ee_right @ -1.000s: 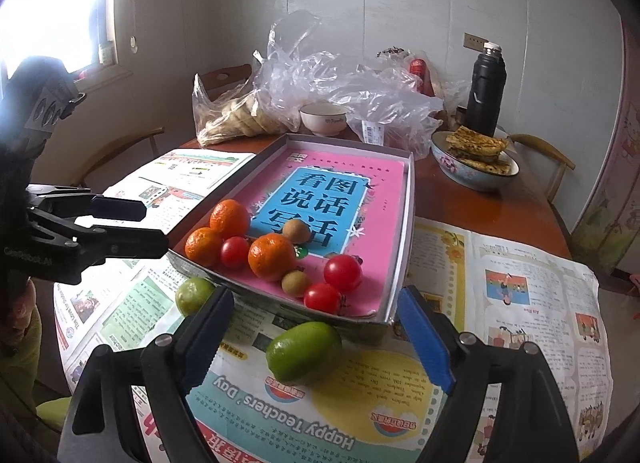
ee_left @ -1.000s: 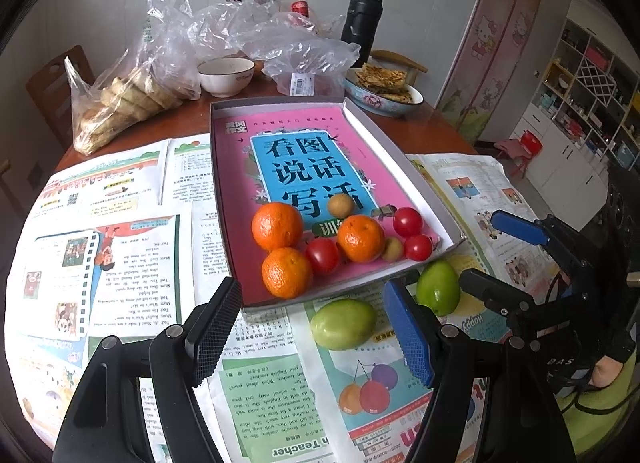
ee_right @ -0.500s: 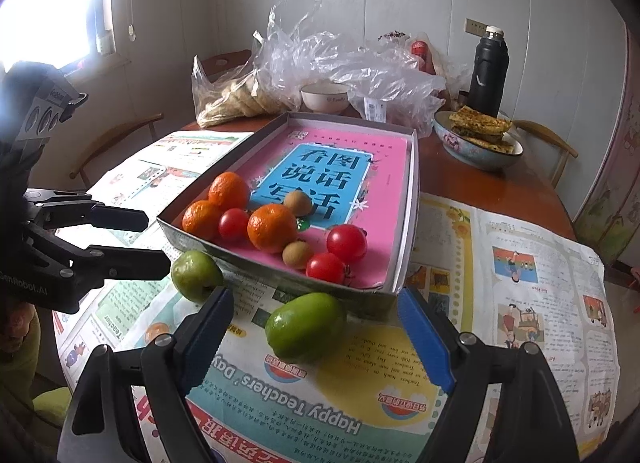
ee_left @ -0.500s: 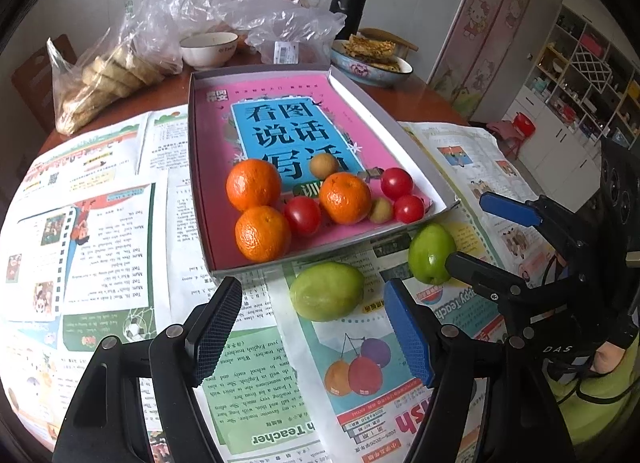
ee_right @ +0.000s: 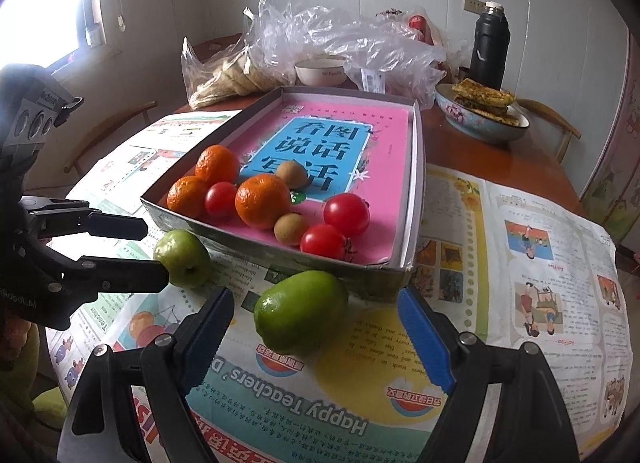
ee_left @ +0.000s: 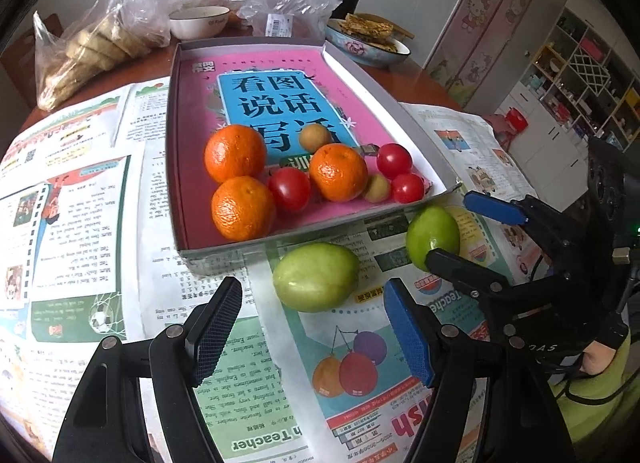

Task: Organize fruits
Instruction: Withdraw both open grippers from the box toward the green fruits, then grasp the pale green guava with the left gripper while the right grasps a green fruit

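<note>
Left wrist view: left gripper points down at the newspaper-covered table, jaws apart, nothing between the pads. A green fruit lies on the paper just ahead of the gap, at about 12 o'clock from the fingertips, not touched. Second green fruit sits at 2 o'clock, near the box corner, with the right gripper reaching toward it from 3 o'clock; one black finger overlaps its lower edge, contact cannot be told. The shallow box with a pink book as its floor lies beyond, at 12 o'clock; it holds three oranges, three red tomatoes and two small brown fruits, bunched at the near end. Right wrist view: right gripper jaws apart, empty; the larger green fruit lies just ahead of the gap, touching neither pad. The smaller green fruit is at 10 o'clock, beside the left gripper's fingertips.
</note>
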### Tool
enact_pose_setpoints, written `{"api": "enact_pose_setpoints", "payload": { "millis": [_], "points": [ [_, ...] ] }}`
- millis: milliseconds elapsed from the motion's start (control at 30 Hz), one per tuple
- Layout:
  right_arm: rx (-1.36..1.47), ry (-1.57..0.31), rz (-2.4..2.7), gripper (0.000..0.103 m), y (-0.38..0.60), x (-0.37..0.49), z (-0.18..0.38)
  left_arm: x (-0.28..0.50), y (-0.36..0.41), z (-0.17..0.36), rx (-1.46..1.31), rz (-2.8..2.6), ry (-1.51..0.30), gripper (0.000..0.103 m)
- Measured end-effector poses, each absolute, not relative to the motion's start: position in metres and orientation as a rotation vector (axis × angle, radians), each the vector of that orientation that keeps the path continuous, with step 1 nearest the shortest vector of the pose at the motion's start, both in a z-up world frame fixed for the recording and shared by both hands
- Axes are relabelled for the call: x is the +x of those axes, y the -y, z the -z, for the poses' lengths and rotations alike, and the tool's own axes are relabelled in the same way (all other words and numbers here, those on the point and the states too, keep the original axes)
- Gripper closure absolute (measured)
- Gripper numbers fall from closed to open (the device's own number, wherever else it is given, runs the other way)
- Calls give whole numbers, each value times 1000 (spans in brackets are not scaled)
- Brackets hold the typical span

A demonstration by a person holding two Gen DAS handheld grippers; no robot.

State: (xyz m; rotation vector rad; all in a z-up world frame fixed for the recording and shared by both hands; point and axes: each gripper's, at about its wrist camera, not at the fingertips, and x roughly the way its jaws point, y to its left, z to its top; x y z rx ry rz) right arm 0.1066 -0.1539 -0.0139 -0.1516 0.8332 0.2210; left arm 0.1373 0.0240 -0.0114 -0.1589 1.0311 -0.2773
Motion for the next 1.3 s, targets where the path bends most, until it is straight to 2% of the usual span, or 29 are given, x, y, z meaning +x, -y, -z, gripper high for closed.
{"api": "enact_pose_setpoints", "payload": {
  "millis": [267,333,400,500,800,867,933,1300],
  "points": [
    [-157,-871,-239,19,153,115,28,145,-21,22,-192,302,-1049,28],
    [-157,-876,-251,25,151,116,30,146,-21,23,-199,309,-1048,28],
    [-157,-883,-264,38,150,117,32,148,-20,24,-208,315,-1049,29],
    [-164,-887,-278,50,148,118,35,149,-20,26,-224,325,-1052,36],
    [-146,-860,-311,50,149,113,31,154,-17,33,-229,320,-1064,39],
    [-138,-845,-318,50,149,110,25,155,-17,33,-225,309,-1061,43],
    [-136,-827,-324,50,149,107,20,156,-18,33,-216,298,-1060,50],
    [-134,-770,-315,50,155,113,0,148,-19,8,-216,328,-1000,50]
  ]
}}
